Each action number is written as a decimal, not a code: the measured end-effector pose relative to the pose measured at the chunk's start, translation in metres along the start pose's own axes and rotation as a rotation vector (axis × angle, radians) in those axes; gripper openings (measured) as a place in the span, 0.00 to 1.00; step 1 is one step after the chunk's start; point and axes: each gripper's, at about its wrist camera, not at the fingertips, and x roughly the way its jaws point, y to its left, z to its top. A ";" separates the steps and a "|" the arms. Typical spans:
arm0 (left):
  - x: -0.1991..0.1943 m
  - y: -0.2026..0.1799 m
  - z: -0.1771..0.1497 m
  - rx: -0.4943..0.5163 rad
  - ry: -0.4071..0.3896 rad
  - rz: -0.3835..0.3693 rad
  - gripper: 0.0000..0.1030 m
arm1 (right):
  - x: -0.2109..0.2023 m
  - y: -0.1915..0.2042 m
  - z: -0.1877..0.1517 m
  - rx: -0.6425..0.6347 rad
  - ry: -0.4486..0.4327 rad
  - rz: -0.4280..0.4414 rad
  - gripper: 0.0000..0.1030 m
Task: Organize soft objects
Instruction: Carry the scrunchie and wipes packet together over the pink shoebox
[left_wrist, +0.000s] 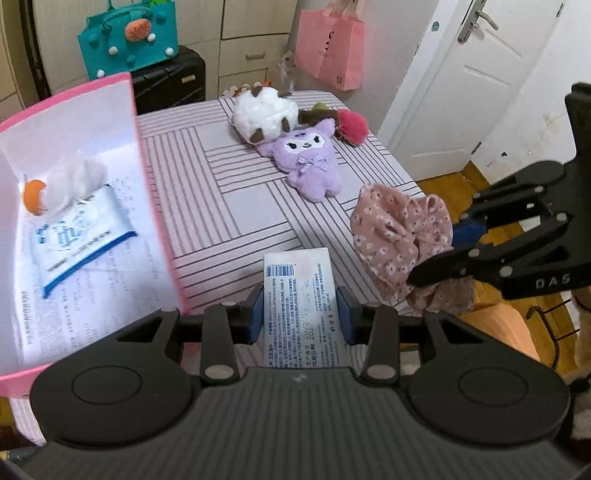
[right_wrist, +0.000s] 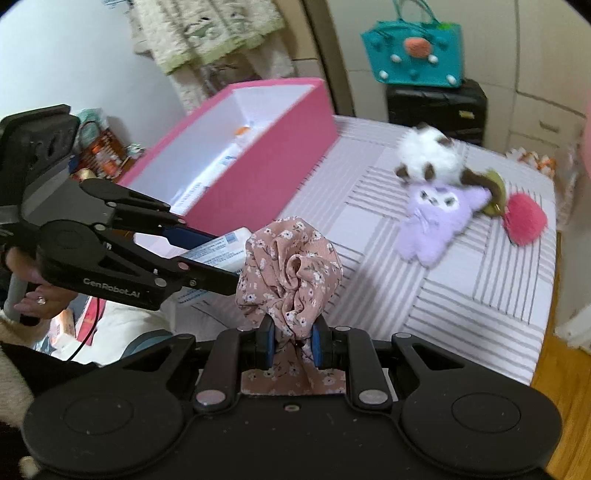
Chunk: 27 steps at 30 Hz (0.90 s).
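My left gripper (left_wrist: 301, 314) is shut on a white tissue pack (left_wrist: 301, 306) with blue print, held above the striped table next to the pink box (left_wrist: 159, 221). My right gripper (right_wrist: 293, 345) is shut on a pink floral scrunchie (right_wrist: 291, 266), held above the table's near edge; the scrunchie also shows in the left wrist view (left_wrist: 399, 236). The box holds a blue-and-white wipes pack (left_wrist: 79, 240), a white fluffy item (left_wrist: 74, 181) and an orange ball (left_wrist: 33, 195). A purple plush (left_wrist: 308, 157), a white-and-brown plush (left_wrist: 264, 110) and a red pom-pom (left_wrist: 352, 125) lie at the table's far side.
The table has a pink striped cover (left_wrist: 236, 206). Behind it stand a black suitcase (left_wrist: 170, 81) with a teal bag (left_wrist: 127, 37) on top, drawers, and a pink paper bag (left_wrist: 332, 48). A white door (left_wrist: 480, 74) and wooden floor are to the right.
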 end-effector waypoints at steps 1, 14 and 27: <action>-0.005 0.001 -0.001 0.002 -0.003 0.004 0.38 | -0.003 0.004 0.003 -0.013 -0.003 0.000 0.22; -0.072 0.038 -0.004 -0.045 -0.075 -0.041 0.38 | -0.005 0.062 0.052 -0.148 -0.017 0.084 0.22; -0.090 0.115 0.004 -0.100 -0.205 0.086 0.38 | 0.051 0.107 0.135 -0.332 -0.094 0.035 0.22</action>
